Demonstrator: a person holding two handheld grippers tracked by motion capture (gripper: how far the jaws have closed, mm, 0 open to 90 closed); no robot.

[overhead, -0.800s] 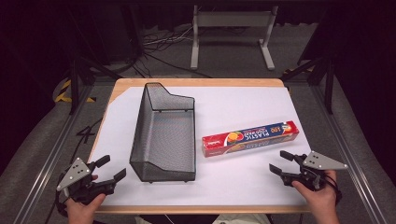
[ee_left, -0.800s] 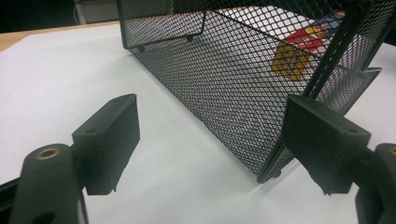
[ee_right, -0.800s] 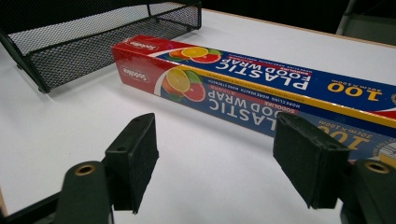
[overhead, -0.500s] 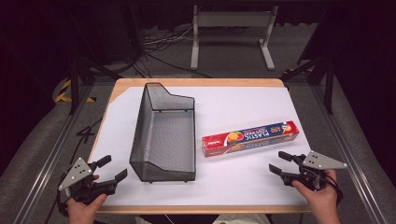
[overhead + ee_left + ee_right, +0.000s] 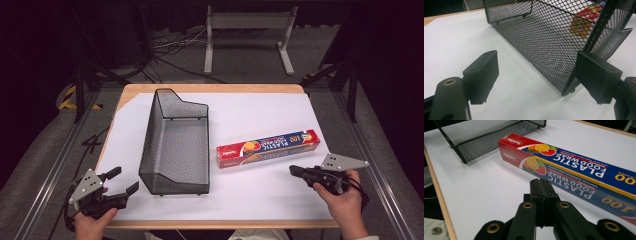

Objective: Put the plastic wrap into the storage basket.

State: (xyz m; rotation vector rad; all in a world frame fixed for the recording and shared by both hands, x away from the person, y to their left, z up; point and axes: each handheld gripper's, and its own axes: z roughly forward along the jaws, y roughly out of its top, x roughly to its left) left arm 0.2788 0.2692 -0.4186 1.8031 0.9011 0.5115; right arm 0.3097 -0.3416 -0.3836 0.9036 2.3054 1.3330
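The right gripper (image 5: pixel 296 171) is sitting near the table's front edge, its jaws pressed flat together and holding nothing, pointing at the box of plastic wrap (image 5: pixel 268 148), which is lying flat on the white table (image 5: pixel 250 200) just beside the wire basket (image 5: pixel 176 145) and just ahead of those jaws. The left gripper (image 5: pixel 124 181) is waiting at the basket's near left corner with its jaws spread wide and empty.

To take the box well, the right jaws are going to need opening before they close in, and they would probably do best straddling the box across its narrow width near the middle (a grip at one end would likely let the long box droop or swing). The left gripper looks well placed for steadying the basket's front corner (image 5: pixel 571 90) if it starts sliding.

The box is long, slim, square-edged cardboard with a glossy printed skin in red and blue, showing citrus slices (image 5: pixel 537 157); that sheen may be slippery under hard pads. The basket is black metal mesh on a thin wire frame, open-topped, with a high back wall and a low front lip.
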